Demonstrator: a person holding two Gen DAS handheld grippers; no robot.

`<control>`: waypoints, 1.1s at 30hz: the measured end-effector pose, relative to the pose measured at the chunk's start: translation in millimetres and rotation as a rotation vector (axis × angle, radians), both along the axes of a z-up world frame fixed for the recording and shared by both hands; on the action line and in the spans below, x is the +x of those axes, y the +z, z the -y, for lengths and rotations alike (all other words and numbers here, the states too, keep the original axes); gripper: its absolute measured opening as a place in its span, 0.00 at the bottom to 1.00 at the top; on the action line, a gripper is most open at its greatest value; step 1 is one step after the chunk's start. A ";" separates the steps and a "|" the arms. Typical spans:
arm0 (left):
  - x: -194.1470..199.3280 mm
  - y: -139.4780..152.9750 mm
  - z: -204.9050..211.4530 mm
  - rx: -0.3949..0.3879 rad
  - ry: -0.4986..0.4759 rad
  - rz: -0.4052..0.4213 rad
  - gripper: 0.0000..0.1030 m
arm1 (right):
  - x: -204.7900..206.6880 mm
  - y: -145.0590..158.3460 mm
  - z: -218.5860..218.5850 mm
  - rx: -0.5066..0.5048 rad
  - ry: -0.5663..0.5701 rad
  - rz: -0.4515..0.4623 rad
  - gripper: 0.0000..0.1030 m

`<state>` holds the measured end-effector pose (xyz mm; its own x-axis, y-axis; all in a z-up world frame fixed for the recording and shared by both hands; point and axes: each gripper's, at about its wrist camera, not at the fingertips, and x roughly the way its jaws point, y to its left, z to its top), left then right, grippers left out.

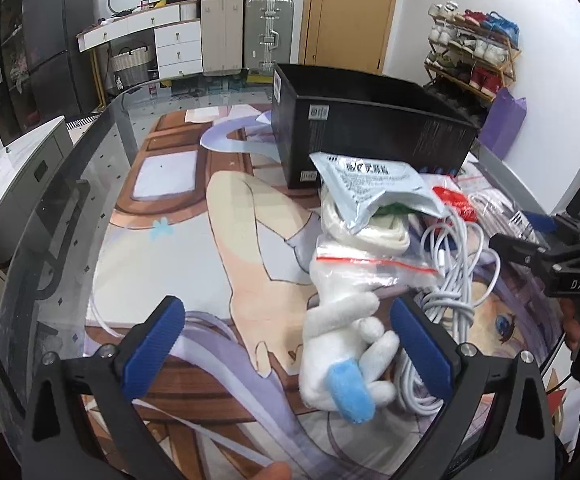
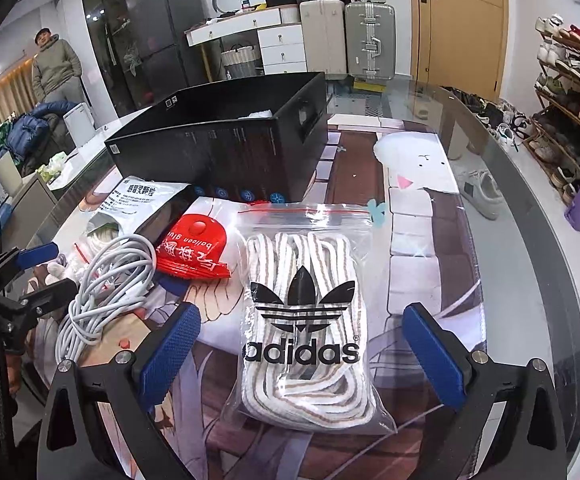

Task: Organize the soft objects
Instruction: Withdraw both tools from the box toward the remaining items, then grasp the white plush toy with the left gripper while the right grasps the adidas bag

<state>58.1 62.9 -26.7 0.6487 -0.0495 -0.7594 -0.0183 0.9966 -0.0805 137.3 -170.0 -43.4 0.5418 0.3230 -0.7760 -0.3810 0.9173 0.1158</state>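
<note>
In the left wrist view my left gripper (image 1: 286,344) is open, its blue pads either side of a white plush toy (image 1: 341,344) with a light blue part, which lies on the table under a small zip bag (image 1: 373,268). A silver pouch (image 1: 373,192), rolled white cloth (image 1: 373,232) and a white cable coil (image 1: 449,280) lie behind it. In the right wrist view my right gripper (image 2: 301,344) is open over a clear Adidas bag of white laces (image 2: 305,320). A red packet (image 2: 194,248) and the black box (image 2: 226,140) lie beyond.
The glass table carries a printed mat (image 1: 194,240). The black box (image 1: 369,128) stands at the far middle. The right gripper shows at the right edge of the left wrist view (image 1: 549,256). A person (image 2: 56,68), suitcases (image 2: 369,40) and a shoe rack (image 2: 569,80) stand beyond the table.
</note>
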 end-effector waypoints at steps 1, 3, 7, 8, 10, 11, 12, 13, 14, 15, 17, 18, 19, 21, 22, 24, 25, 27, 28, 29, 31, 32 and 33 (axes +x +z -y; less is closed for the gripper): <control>0.3 -1.0 -0.4 0.006 0.003 -0.007 1.00 | -0.3 -0.5 -0.4 -0.002 0.002 0.000 0.99; 0.6 -2.0 -2.0 0.007 0.007 -0.013 1.00 | 0.2 -0.8 -1.1 -0.007 0.002 0.000 0.99; 1.3 -2.5 -3.3 0.017 0.010 -0.012 1.00 | 1.1 -2.1 -4.4 -0.032 0.003 -0.002 0.99; 1.0 -3.3 -2.2 0.030 0.009 -0.010 1.00 | 0.4 -2.4 -5.5 -0.040 0.005 -0.002 0.99; 1.4 -4.2 0.4 0.052 0.005 -0.016 1.00 | 1.1 -3.2 -8.3 -0.059 0.010 -0.002 0.99; 1.8 -4.3 1.1 0.054 0.002 -0.018 1.00 | 1.7 -3.3 -9.0 -0.064 0.012 -0.003 0.99; 2.0 -4.6 1.8 0.060 -0.001 -0.019 1.00 | 2.1 -3.5 -9.2 -0.065 0.012 -0.004 0.99; 2.2 -4.7 1.9 0.063 -0.001 -0.019 1.00 | 2.7 -3.6 -9.3 -0.067 0.012 -0.006 0.99; 2.4 -4.7 1.7 0.063 0.000 -0.020 1.00 | 3.3 -3.5 -9.1 -0.067 0.011 -0.006 0.99; 3.0 -4.6 1.7 0.064 -0.001 -0.020 0.99 | 3.1 -3.5 -8.7 -0.065 0.010 -0.006 0.99; 3.6 -4.2 1.4 0.067 -0.006 -0.022 0.99 | 3.2 -3.7 -8.2 -0.065 0.007 -0.004 0.99; 3.6 -3.8 1.4 0.067 -0.010 -0.023 0.98 | 3.3 -4.0 -8.4 -0.073 0.004 -0.003 0.99; 3.1 -3.1 1.3 0.067 -0.015 -0.022 0.96 | 2.8 -4.4 -8.6 -0.082 0.001 -0.001 0.99; 2.1 -1.8 2.1 0.068 -0.023 -0.021 0.92 | 1.4 -5.0 -8.1 -0.093 -0.002 0.004 0.99; 1.8 -1.5 2.9 0.069 -0.026 -0.021 0.91 | 1.3 -5.0 -7.2 -0.091 -0.006 0.003 0.99; 1.1 -0.8 3.7 0.069 -0.032 -0.020 0.88 | 0.7 -5.4 -6.2 -0.093 -0.012 0.003 0.99; 0.5 -0.2 4.2 0.067 -0.039 -0.016 0.86 | 1.0 -5.4 -5.7 -0.093 -0.014 0.003 0.99; -1.5 1.7 6.2 0.068 -0.054 -0.003 0.69 | 1.2 -5.6 -5.5 -0.093 -0.016 0.004 0.99; -2.9 2.8 7.9 0.069 -0.067 0.007 0.63 | 1.3 -5.8 -5.5 -0.093 -0.017 0.004 0.99; -4.2 3.8 9.5 0.071 -0.079 0.013 0.51 | 1.3 -5.8 -5.6 -0.094 -0.016 0.004 0.99; -6.1 5.3 12.0 0.073 -0.098 0.020 0.35 | 1.2 -5.7 -5.8 -0.093 -0.016 0.004 0.99; -7.3 5.6 13.0 0.080 -0.101 0.023 0.34 | 1.1 -5.9 -5.7 -0.094 -0.016 0.004 0.99; -8.4 5.8 13.3 0.082 -0.103 0.026 0.33 | 1.1 -5.8 -5.7 -0.093 -0.017 0.004 0.99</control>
<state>49.7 49.6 -21.0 0.6632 -0.0556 -0.7463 0.0857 0.9963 0.0019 138.4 -164.3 -49.2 0.5496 0.2405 -0.8000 -0.3660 0.9302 0.0282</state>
